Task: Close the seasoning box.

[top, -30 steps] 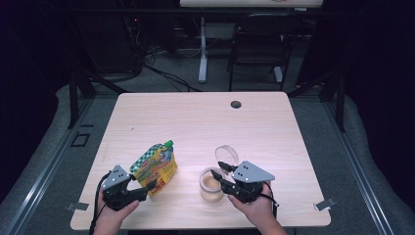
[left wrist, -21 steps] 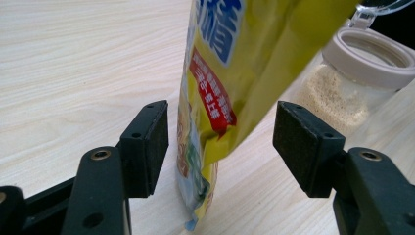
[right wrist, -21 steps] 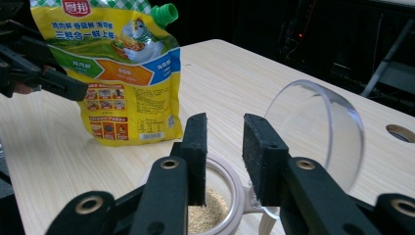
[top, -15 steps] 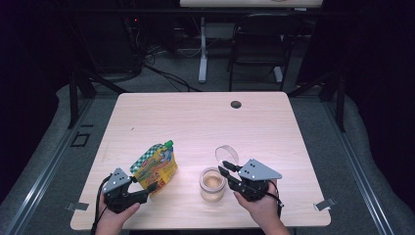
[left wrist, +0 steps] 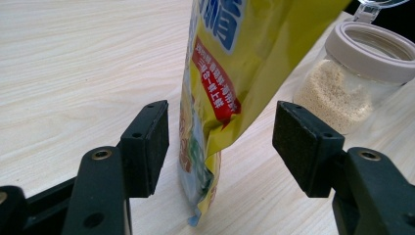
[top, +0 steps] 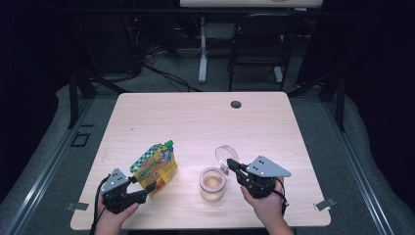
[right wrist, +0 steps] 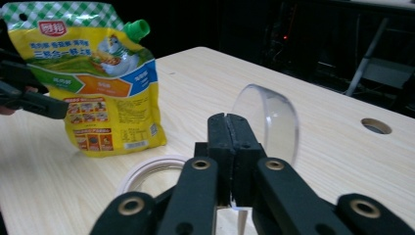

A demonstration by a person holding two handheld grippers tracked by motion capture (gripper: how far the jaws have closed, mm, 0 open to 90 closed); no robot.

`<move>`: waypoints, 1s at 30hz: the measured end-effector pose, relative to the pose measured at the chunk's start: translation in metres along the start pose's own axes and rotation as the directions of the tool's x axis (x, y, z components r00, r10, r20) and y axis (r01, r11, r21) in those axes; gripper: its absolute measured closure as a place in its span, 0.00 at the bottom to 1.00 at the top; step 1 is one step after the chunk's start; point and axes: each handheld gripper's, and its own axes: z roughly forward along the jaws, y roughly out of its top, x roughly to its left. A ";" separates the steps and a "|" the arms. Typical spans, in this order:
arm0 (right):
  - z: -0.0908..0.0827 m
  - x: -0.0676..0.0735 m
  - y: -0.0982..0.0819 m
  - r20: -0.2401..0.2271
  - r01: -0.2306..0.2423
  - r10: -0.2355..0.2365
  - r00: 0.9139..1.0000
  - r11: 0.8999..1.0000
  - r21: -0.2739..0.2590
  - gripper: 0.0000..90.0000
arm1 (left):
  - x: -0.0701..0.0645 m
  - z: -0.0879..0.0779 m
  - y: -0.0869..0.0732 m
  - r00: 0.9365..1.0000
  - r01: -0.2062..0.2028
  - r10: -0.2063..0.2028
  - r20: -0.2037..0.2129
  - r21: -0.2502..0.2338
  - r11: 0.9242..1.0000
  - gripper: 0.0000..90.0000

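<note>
High view: a wooden table bears a yellow pouch with a green cap, standing at the near left, and a jar of pale granules near the front centre, its clear hinged lid flipped up behind it. The left gripper, held in a hand at the near left edge, reaches toward the pouch's lower corner; the right gripper, held in a hand at the near right, points its tip at the base of the lid, just right of the jar. A round hole lies in the far part of the table. Left gripper view: the jaws stand open on either side of the pouch's bottom corner, neither pad touching it; the pouch rests on the table, and the jar stands just beyond it to the right, uncovered. Right gripper view: the jaws have just been closing and now meet, pad against pad, with a thin clear tab of the lid seemingly pinched low between them; the lid stands upright just behind the tips, the jar's rim lies below left, and the pouch stands upright farther left.
</note>
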 end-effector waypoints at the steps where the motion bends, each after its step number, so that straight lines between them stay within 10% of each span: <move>1: -0.001 -0.002 0.000 0.002 -0.002 0.002 1.000 1.000 -0.001 1.00 | 0.000 0.000 0.000 1.000 0.004 -0.004 -0.001 -0.002 1.000 0.43; 30: -0.007 -0.034 -0.011 0.070 -0.097 0.096 0.993 0.995 0.008 1.00 | -0.001 0.004 -0.002 1.000 -0.005 0.005 0.005 0.002 1.000 0.43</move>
